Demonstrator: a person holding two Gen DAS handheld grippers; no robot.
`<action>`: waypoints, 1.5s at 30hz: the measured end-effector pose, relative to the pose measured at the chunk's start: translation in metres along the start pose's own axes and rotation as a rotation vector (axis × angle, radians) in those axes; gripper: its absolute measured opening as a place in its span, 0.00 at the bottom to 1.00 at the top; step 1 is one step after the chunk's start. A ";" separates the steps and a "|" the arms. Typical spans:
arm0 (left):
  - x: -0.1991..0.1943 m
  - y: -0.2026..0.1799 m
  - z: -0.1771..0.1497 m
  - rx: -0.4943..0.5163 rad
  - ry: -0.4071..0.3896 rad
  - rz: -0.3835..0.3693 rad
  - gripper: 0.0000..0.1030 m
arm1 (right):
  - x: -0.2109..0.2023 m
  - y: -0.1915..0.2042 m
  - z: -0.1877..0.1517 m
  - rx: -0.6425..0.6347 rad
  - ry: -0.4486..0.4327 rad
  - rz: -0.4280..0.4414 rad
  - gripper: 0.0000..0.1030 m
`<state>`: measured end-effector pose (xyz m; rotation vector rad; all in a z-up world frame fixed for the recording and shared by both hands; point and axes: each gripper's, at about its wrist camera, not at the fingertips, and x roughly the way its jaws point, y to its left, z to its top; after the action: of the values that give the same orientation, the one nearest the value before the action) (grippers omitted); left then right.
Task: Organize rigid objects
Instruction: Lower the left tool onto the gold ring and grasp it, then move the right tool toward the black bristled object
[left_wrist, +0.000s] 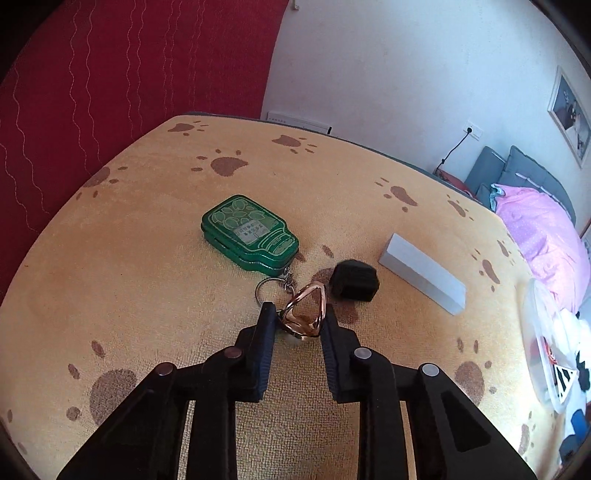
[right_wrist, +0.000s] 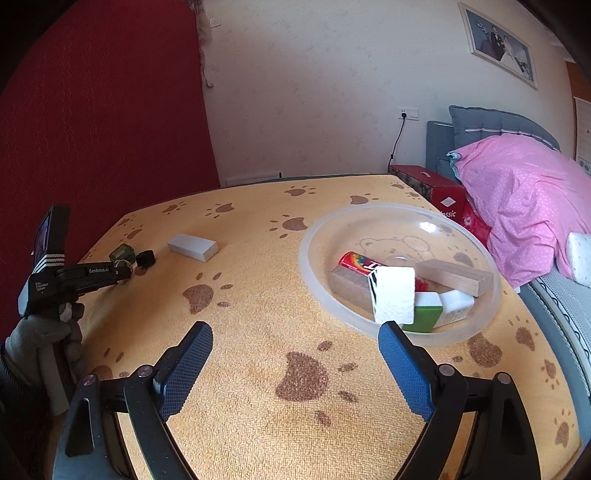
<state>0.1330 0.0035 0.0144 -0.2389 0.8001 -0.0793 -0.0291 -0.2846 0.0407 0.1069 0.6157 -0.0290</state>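
Observation:
My left gripper (left_wrist: 297, 314) is shut on a rose-gold ring-shaped clip (left_wrist: 304, 312) just above the cloth. Right beyond it lie a green tin (left_wrist: 249, 234) with a key ring (left_wrist: 269, 290), a small black block (left_wrist: 354, 280) and a grey-white block (left_wrist: 423, 273). My right gripper (right_wrist: 295, 334) is open and empty above the cloth, next to a clear bowl (right_wrist: 314, 266) that holds wooden blocks (right_wrist: 454, 277), a red can (right_wrist: 360, 262), a white foam block (right_wrist: 393, 293) and a green-white carton (right_wrist: 426, 312). The left gripper (right_wrist: 123, 271) shows at far left in the right wrist view.
The table carries a yellow paw-print cloth (right_wrist: 258, 350). A red curtain (left_wrist: 129, 74) hangs behind on the left. A bed with a pink duvet (right_wrist: 524, 192) and a red box (right_wrist: 436, 188) stand at the right edge. The bowl's rim (left_wrist: 535, 332) shows at the right in the left wrist view.

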 end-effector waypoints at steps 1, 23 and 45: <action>-0.001 0.002 -0.001 -0.009 -0.002 -0.005 0.24 | 0.001 0.003 0.000 -0.004 0.008 0.008 0.91; -0.029 0.035 -0.014 -0.086 -0.069 0.048 0.24 | 0.089 0.118 0.050 -0.163 0.171 0.246 0.91; -0.028 0.043 -0.015 -0.120 -0.056 0.074 0.24 | 0.169 0.187 0.066 -0.249 0.256 0.302 0.61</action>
<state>0.1017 0.0472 0.0131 -0.3234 0.7577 0.0455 0.1576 -0.1052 0.0134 -0.0396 0.8484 0.3579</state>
